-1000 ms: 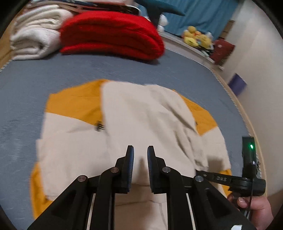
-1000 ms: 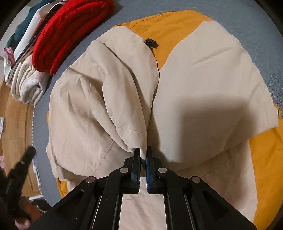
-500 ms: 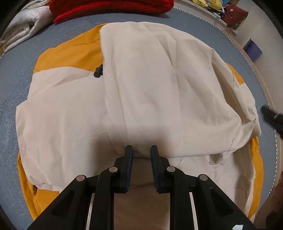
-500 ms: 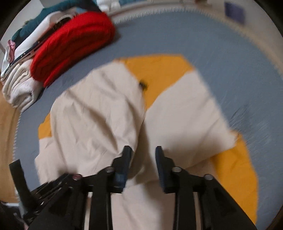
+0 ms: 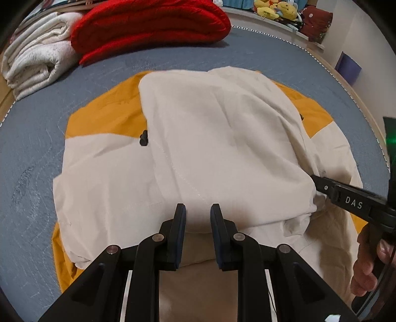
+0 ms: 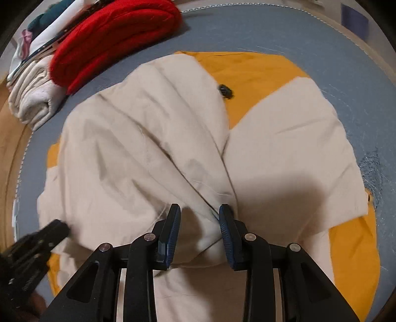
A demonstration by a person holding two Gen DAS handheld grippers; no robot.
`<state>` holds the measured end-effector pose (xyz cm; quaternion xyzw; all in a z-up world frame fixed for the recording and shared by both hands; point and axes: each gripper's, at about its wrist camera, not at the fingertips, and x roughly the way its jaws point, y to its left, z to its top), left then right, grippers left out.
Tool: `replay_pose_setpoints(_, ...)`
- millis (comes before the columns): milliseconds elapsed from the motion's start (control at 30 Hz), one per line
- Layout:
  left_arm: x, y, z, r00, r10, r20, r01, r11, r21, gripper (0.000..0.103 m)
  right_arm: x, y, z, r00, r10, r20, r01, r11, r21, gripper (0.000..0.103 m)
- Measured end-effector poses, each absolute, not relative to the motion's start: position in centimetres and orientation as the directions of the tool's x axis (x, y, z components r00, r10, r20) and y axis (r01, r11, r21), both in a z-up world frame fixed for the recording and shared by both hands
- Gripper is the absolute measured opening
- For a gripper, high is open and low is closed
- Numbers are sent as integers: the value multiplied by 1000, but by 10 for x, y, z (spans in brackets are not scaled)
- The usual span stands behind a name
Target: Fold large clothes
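A cream and mustard-yellow jacket lies spread on the grey-blue bed cover. One cream side panel is folded over its middle. My left gripper hovers open over the near edge of that folded panel, and its pads do not press the cloth. In the right wrist view the jacket bunches into ridges. My right gripper stands open with a loose cream fold between its fingers. A black cord stopper sits on the yellow part. The right gripper also shows at the panel's right edge.
A folded red knit and a rolled cream blanket lie at the far left of the bed. Plush toys sit beyond the bed's far edge, and a purple box stands by the wall. A hand holds the right gripper's handle.
My right gripper was shut on a cream fold and has let go; its jaws now stand apart around it. The left gripper has widened slightly and sunk closer to the jacket.
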<state>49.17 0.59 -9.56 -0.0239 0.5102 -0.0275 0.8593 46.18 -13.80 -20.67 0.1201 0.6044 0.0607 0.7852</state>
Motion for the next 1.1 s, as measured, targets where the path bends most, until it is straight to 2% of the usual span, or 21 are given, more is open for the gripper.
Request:
replay_pose_setpoints(100, 490, 10, -98, 489, -74, -869, 20, 997, -74, 21, 461, -130, -187, 310, 222, -924, 24, 970, 241, 34)
replay_pose_setpoints(267, 490, 17, -118, 462, -66, -884, -1, 997, -75, 21, 456, -113, -157, 400, 294, -868, -80, 955, 286, 34)
replay_pose_setpoints(367, 497, 35, -148, 371, -62, -926, -73, 993, -96, 21, 456, -124, -165, 401, 238, -884, -25, 968, 249, 34)
replay_pose_setpoints(433, 497, 37, -143, 382, -75, -921, -86, 990, -116, 21, 457, -144, -187, 330, 170, -929, 67, 977, 203, 34)
replay_pose_setpoints(567, 486, 14, -104, 509, -70, -858, 14, 997, -73, 21, 459, -164, -207, 248, 158, -956, 145, 969, 198, 34)
replay_pose_setpoints(667, 479, -3, -94, 551, -156, -820, 99, 988, -121, 21, 458, -162, -191, 290, 139, -947, 138, 973, 185, 35)
replay_pose_setpoints(767, 483, -16, -119, 470, -207, -858, 148, 977, -154, 23, 452, -154, -181, 323, 159, -933, 103, 974, 202, 35)
replay_pose_setpoints(867, 489, -7, -153, 334, -194, -923, 62, 981, -183, 24, 454, -141, -199, 240, 119, -964, 65, 988, 138, 36)
replay_pose_setpoints(1000, 477, -9, -103, 428, -179, -886, 102, 983, -149, 24, 451, -151, -186, 260, 149, -954, 103, 978, 181, 36)
replay_pose_setpoints(1100, 456, -3, -60, 543, -162, -824, 112, 986, -120, 24, 443, -161, -140, 392, 119, -912, 86, 983, 165, 36)
